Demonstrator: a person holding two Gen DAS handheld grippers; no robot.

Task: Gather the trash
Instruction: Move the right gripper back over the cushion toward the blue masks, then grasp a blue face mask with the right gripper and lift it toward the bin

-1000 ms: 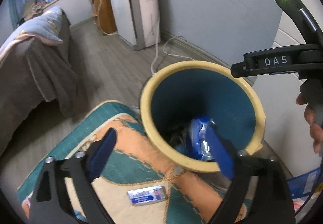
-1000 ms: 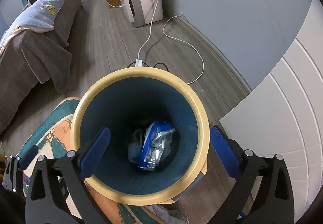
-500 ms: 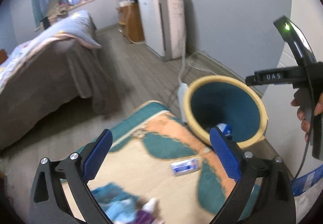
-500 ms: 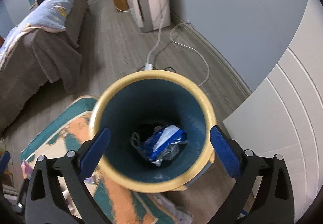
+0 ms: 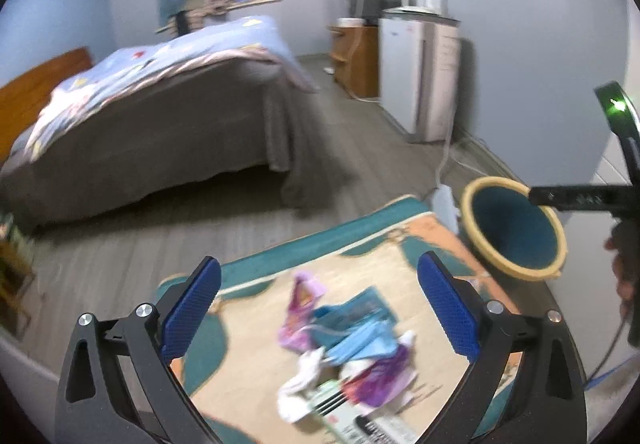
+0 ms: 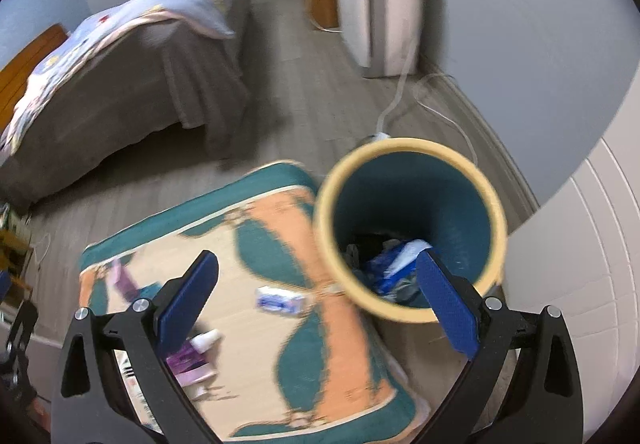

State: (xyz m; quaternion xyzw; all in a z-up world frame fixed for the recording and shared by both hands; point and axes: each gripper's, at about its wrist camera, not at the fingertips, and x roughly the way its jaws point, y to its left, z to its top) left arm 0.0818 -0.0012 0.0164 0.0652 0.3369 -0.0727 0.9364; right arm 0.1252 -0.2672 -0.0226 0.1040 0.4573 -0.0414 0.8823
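Only the right wrist view looks down into the bin [image 6: 408, 228], where blue and white wrappers [image 6: 394, 264] lie at the bottom; from the left wrist view its inside is plain dark teal. Conversely, the left view alone shows the heap of loose trash [image 5: 344, 340] on the near rug [image 5: 256, 344], lying between the fingers of the left gripper [image 5: 320, 308]. Both the left and the right gripper [image 6: 318, 304] stand wide and empty. A small blue packet [image 6: 282, 302] lies on the rug left of the bin.
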